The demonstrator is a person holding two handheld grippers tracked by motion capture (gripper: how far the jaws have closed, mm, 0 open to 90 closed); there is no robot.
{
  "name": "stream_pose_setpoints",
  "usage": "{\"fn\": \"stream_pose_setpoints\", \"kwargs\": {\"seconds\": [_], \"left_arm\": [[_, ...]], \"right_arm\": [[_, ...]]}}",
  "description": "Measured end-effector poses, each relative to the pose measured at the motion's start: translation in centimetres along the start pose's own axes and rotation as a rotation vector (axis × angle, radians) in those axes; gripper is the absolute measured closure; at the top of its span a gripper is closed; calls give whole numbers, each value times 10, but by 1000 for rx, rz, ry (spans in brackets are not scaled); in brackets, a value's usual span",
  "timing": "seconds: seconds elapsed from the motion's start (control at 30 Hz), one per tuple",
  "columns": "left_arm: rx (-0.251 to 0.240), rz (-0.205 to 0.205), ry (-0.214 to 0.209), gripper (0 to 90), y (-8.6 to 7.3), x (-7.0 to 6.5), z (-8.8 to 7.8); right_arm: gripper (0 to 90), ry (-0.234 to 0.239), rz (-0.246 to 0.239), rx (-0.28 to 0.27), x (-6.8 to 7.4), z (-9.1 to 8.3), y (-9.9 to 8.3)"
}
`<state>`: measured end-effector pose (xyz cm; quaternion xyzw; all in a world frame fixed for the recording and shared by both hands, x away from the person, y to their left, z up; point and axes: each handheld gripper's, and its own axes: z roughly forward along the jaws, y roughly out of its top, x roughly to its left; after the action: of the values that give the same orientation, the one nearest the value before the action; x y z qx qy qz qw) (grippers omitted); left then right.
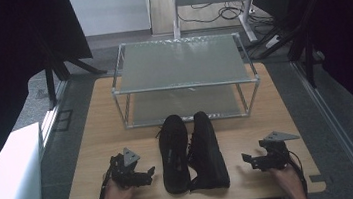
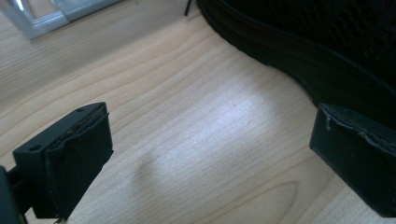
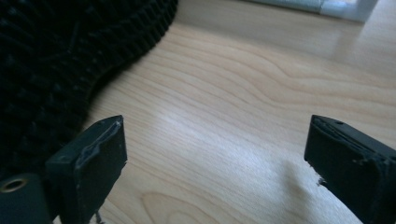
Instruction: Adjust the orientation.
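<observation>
Two black shoes lie side by side, toes away from me, in the middle of the wooden table (image 1: 103, 133). The left shoe (image 1: 174, 152) stands upright. The right shoe (image 1: 207, 149) leans on its side, its studded sole (image 3: 51, 56) turned toward my right gripper. My left gripper (image 1: 147, 175) rests on the table just left of the left shoe (image 2: 327, 60), open, with bare wood between its pads (image 2: 79, 158). Just right of the pair, my right gripper (image 1: 248, 161) is also open and holds nothing. A hand grips each tool at the table's near edge.
A two-tier metal rack (image 1: 183, 85) with frosted shelves stands at the back of the table; its feet (image 2: 37, 23) (image 3: 341, 7) show in both gripper views. A white box (image 1: 8, 184) sits on the floor at left. Dark curtains flank both sides.
</observation>
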<state>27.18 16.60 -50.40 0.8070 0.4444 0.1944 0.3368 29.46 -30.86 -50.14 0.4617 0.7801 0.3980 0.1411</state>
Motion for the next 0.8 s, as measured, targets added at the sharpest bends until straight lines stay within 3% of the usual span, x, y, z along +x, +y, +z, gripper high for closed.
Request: {"fn": "stream_pose_setpoints", "kwargs": {"seconds": [0.1, 0.3, 0.8], "left_arm": [[-9, -32, -1, 0, -1, 5, -1], [-21, -50, 8, 0, -3, 9, -3], [7, -45, 8, 0, -4, 10, -1]], "right_arm": [[23, 1, -12, -8, 4, -1, 7], [9, 12, -22, -20, 8, -4, 17], [0, 38, -53, -25, 17, -2, 43]]}}
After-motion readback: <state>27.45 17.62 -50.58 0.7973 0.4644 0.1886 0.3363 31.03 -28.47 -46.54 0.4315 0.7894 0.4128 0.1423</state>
